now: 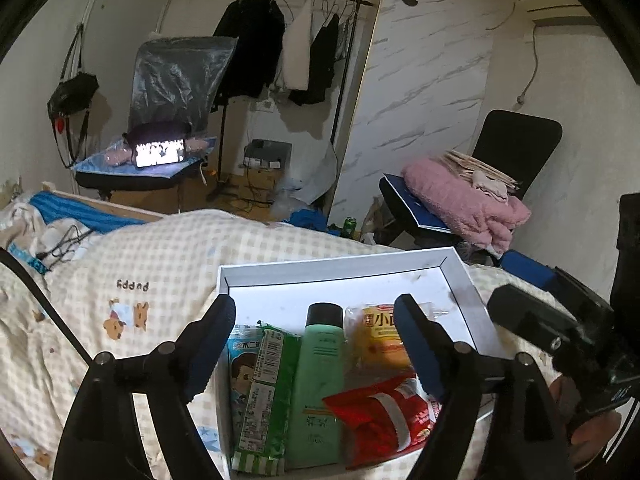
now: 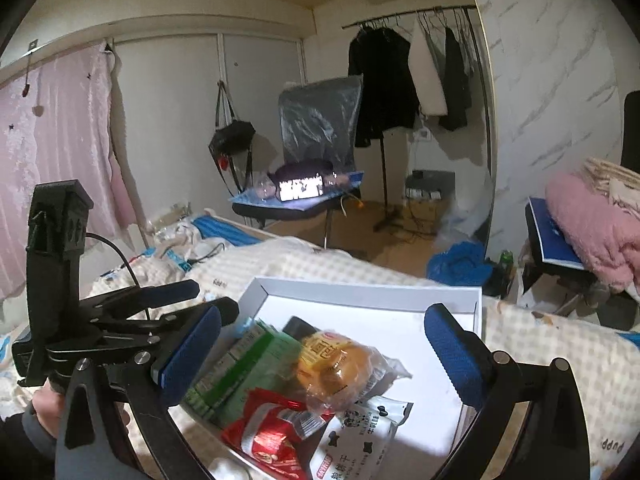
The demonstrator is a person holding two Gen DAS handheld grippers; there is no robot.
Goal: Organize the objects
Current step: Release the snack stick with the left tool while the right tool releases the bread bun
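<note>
As seen from the left wrist, the white box [image 1: 460,276] on the bed [image 1: 160,256] holds green packet [image 1: 260,392], green bottle [image 1: 320,376], yellow bun [image 1: 380,340] and red packet [image 1: 380,416], crowded at its near edge. Left gripper [image 1: 316,344] wide, empty.

Right wrist: right gripper [image 2: 320,356] wide, empty; a white biscuit packet [image 2: 360,436] also inside. Nothing visibly left outside; packing looks near complete.

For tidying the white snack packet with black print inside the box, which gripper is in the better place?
Probably the right gripper: the white packet lies just below its open jaws, while the left wrist view does not show it at all.
</note>
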